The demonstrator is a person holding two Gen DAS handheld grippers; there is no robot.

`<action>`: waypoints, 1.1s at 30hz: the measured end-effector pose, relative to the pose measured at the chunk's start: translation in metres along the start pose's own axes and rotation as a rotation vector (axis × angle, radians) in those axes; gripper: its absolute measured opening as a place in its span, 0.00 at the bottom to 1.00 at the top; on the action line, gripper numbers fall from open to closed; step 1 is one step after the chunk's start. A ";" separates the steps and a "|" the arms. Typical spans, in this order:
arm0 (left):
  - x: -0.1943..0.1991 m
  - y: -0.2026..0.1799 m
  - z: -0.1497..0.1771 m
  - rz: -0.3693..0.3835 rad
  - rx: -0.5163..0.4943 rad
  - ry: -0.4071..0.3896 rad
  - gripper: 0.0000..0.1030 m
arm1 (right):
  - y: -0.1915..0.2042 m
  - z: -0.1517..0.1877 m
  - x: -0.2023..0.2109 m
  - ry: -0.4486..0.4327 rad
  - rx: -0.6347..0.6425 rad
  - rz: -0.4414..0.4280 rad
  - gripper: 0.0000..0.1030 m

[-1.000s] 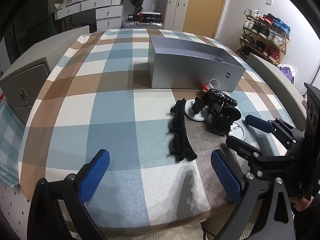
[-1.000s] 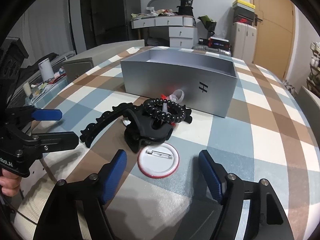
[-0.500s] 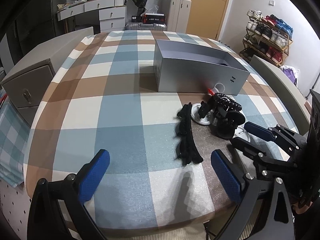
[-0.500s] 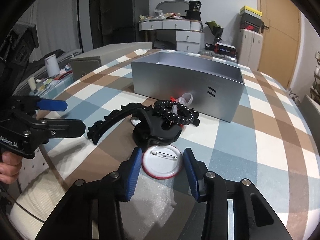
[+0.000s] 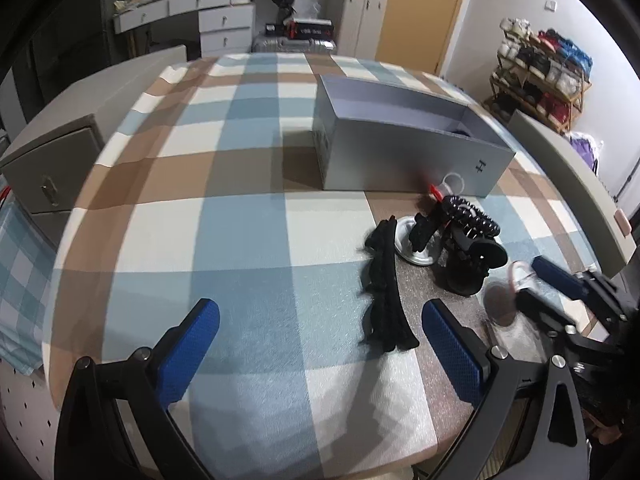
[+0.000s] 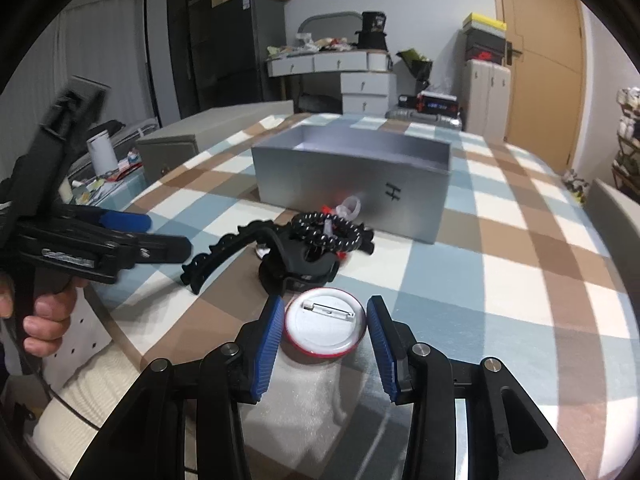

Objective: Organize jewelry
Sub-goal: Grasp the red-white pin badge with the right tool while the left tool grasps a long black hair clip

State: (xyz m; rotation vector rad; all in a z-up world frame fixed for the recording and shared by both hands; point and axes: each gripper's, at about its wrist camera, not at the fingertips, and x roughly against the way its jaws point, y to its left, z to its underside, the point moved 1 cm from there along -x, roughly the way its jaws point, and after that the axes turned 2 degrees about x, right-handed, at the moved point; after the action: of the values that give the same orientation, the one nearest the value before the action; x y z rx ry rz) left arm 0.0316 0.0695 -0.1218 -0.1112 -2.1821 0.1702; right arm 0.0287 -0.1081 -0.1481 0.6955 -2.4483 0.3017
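The worktop lies bare across its whole left and middle, wide open checked cloth between the left gripper and the silver box. On the right, passage narrows: a black headband, a black claw clip topped by a bead bracelet, and a metal disc crowd together just before the box's front wall. The box stands open-topped, reachable from above.

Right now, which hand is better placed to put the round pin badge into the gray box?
Right. The right gripper already clasps the badge between its blue pads, with the gray box straight ahead. The left gripper is open, empty, off to the side.
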 end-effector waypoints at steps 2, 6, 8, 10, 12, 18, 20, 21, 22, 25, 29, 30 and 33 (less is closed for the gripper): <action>-0.003 -0.003 -0.003 0.023 -0.015 0.010 0.96 | 0.000 -0.002 0.005 -0.022 -0.001 0.009 0.40; -0.008 -0.013 -0.009 0.035 -0.080 0.002 0.96 | -0.001 -0.004 0.012 -0.074 -0.002 0.030 0.40; -0.012 -0.018 -0.011 0.010 -0.113 0.008 0.96 | -0.002 -0.006 0.015 -0.089 -0.007 0.036 0.40; -0.019 -0.022 -0.013 -0.012 -0.140 0.045 0.96 | -0.004 -0.007 0.017 -0.099 -0.011 0.040 0.40; -0.027 -0.022 -0.015 -0.015 -0.145 0.084 0.93 | -0.005 -0.009 0.018 -0.102 -0.021 0.036 0.40; -0.025 -0.022 -0.017 -0.028 -0.149 0.074 0.64 | -0.006 -0.010 0.024 -0.129 -0.020 0.044 0.40; -0.023 -0.021 -0.017 -0.035 -0.152 0.073 0.51 | -0.006 -0.012 0.026 -0.136 -0.025 0.046 0.40; -0.023 -0.021 -0.017 -0.040 -0.152 0.074 0.49 | -0.007 -0.013 0.027 -0.139 -0.029 0.045 0.40; -0.023 -0.021 -0.018 -0.042 -0.153 0.078 0.44 | -0.008 -0.013 0.027 -0.141 -0.032 0.044 0.40; -0.022 -0.021 -0.019 -0.048 -0.151 0.081 0.24 | -0.009 -0.014 0.029 -0.143 -0.039 0.039 0.40; -0.020 -0.021 -0.018 -0.057 -0.161 0.076 0.12 | -0.011 -0.013 0.029 -0.134 -0.043 0.043 0.40; -0.020 -0.020 -0.017 -0.058 -0.160 0.075 0.12 | -0.012 -0.012 0.030 -0.134 -0.050 0.041 0.40; -0.019 -0.016 -0.017 -0.071 -0.144 0.071 0.12 | -0.015 -0.013 0.031 -0.137 -0.070 0.038 0.40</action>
State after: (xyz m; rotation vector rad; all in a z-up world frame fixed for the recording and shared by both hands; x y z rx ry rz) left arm 0.0556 0.0523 -0.1246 -0.1190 -2.1223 -0.0303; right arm 0.0208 -0.1290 -0.1182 0.6594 -2.5910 0.1882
